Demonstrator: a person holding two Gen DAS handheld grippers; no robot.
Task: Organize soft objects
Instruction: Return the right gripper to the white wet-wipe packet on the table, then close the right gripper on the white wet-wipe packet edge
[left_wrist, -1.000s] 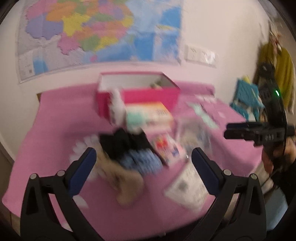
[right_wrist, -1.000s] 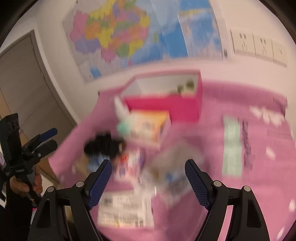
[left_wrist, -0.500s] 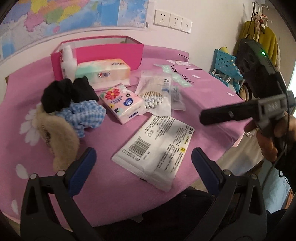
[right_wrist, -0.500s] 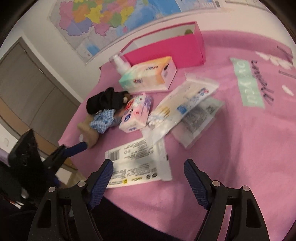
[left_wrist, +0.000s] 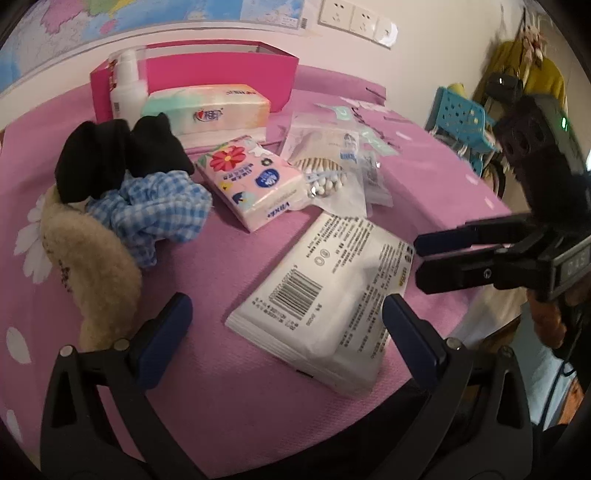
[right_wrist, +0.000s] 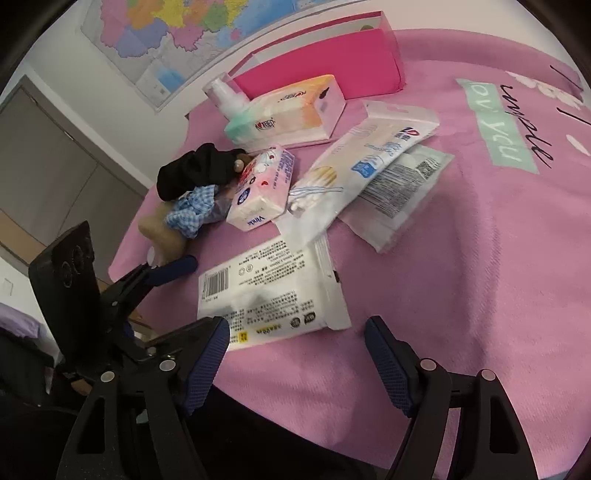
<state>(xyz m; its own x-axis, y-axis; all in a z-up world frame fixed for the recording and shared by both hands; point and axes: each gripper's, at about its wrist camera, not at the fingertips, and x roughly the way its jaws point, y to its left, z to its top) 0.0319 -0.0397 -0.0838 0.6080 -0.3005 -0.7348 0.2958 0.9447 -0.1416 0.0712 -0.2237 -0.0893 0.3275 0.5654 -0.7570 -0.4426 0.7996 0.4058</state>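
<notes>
A white wipes pack (left_wrist: 325, 295) (right_wrist: 269, 288) lies flat near the front of the pink table cover (left_wrist: 229, 387). My left gripper (left_wrist: 286, 332) hovers open just short of it, its fingers straddling the pack's near end without touching. My right gripper (right_wrist: 297, 362) is open too, over the pack's near right corner, with nothing gripped. To the left lie a black scrunchie (left_wrist: 118, 155), a blue checked scrunchie (left_wrist: 159, 210) and a beige fluffy piece (left_wrist: 96, 280). A pink flowered tissue pack (left_wrist: 251, 181) lies in the middle, with a pastel tissue pack (left_wrist: 207, 112) behind it.
An open pink box (left_wrist: 221, 81) stands at the back with a white pump bottle (left_wrist: 127, 85) beside it. A bag of cotton swabs (left_wrist: 325, 173) and a clear packet (right_wrist: 402, 188) lie right of centre. The table's front edge is close below both grippers.
Both grippers have come down and tipped toward the table, so the wall map has slid out of view. The wipes pack now sits just ahead of both pairs of fingers.
</notes>
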